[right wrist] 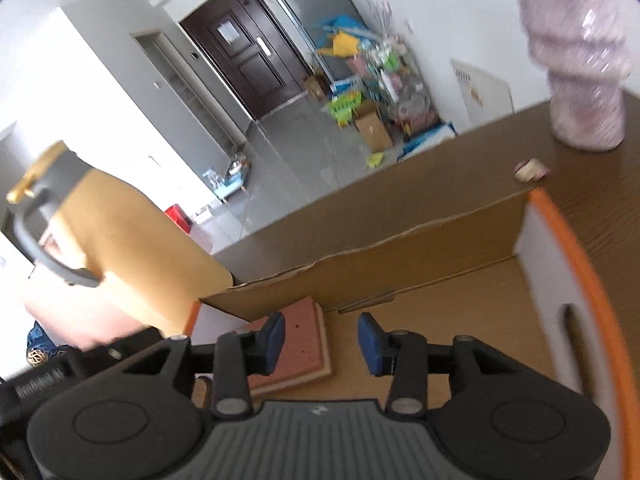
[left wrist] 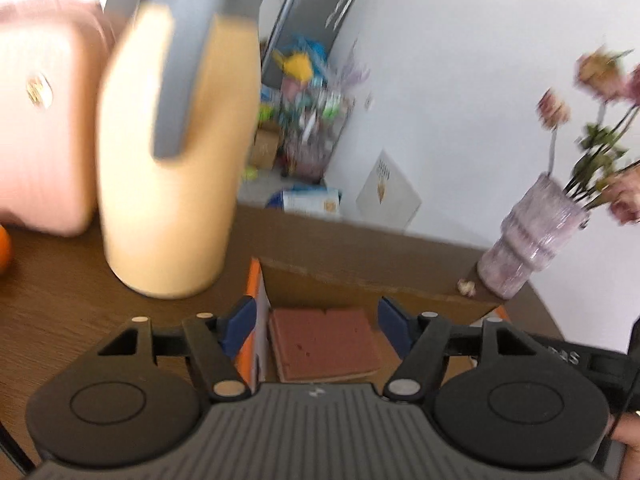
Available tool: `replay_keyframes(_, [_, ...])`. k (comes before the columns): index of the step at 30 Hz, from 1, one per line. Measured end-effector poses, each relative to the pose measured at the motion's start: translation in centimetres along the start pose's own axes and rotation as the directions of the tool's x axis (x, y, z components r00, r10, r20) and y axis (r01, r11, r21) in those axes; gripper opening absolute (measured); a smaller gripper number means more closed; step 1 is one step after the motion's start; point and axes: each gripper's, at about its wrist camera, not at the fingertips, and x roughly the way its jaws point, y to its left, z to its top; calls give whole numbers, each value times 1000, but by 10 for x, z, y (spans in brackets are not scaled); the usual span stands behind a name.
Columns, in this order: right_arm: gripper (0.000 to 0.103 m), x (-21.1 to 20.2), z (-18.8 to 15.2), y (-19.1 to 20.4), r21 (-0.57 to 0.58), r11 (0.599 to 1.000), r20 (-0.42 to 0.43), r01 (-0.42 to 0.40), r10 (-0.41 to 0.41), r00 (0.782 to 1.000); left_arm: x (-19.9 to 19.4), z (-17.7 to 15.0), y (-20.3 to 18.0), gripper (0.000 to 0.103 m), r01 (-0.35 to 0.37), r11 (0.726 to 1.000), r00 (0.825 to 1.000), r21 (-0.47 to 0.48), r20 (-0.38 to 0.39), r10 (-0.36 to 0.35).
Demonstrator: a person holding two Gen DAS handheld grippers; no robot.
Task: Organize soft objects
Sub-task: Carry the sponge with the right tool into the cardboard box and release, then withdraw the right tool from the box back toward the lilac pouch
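Your left gripper (left wrist: pixel 316 330) hangs wide open and empty over the flat reddish-brown foam pad (left wrist: pixel 324 342), which lies at the bottom of the open cardboard box with orange-edged white ends (right wrist: pixel 472 236), its long axis running away from you. Your right gripper (right wrist: pixel 322 344) is partly open and empty too, with the pad at lower centre, just left of its left finger (right wrist: pixel 272 340). I judge the left hand the better placed.

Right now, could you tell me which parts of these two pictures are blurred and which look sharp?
Left wrist view: the yellow jug, pink pillow and flowers smear with motion; the hand-held gripper stays crisp. Right wrist view: milder blur on the vase; both curve at the edges.
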Motion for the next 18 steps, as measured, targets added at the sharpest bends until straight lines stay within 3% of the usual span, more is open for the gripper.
replay_keyframes(3, [49,-38,-3,-2,-25,1000,46,-10,11,999,-42,3,0,82,25,998,999,50,42,-27])
replay_keyframes(7, [52,-97,-21,-3,-82,996,109,-25,34,993,-90,-7,0,85,49,985,997,164,52,-58])
replay_keyframes(10, [59,-139,-39,-5,-129,991,142,-31,49,989,-115,-29,-4,88,35,967,997,252,62,-52])
replay_keyframes(12, [64,-164,-55,-6,-166,986,165,-35,63,984,-126,-49,-2,89,64,943,995,326,51,-85])
replay_keyframes(18, [65,-224,-110,-7,-280,959,194,-51,108,975,-157,-103,7,92,99,896,993,432,11,-115])
